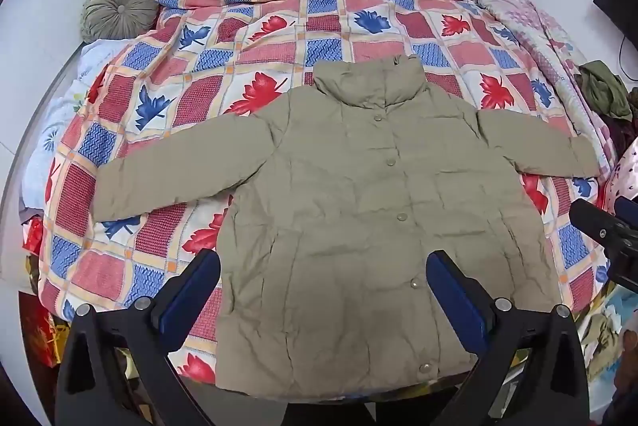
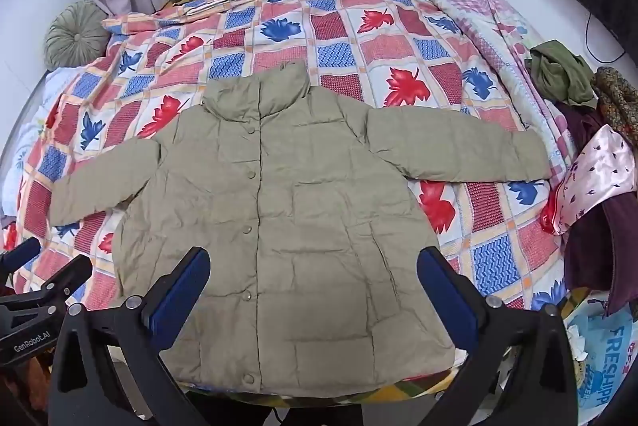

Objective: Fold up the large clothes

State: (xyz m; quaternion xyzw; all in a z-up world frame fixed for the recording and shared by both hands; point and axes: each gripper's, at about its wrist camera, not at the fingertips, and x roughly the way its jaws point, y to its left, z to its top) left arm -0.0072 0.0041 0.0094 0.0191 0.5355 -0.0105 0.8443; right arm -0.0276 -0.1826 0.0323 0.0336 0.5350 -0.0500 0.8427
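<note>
1. A khaki-green padded snap-button jacket [image 1: 351,210] lies flat, front up, on the bed's red-and-blue leaf-patterned patchwork quilt [image 1: 223,67], both sleeves spread outward and its hem at the near edge.
2. The left gripper [image 1: 323,290] hovers above the hem, jaws wide apart, holding nothing.
3. The right gripper [image 2: 313,286] hovers likewise, jaws spread, empty.
4. A round olive pleated cushion [image 1: 119,5] sits far left; a heap of crumpled clothes [image 2: 590,107] lies right.
</note>
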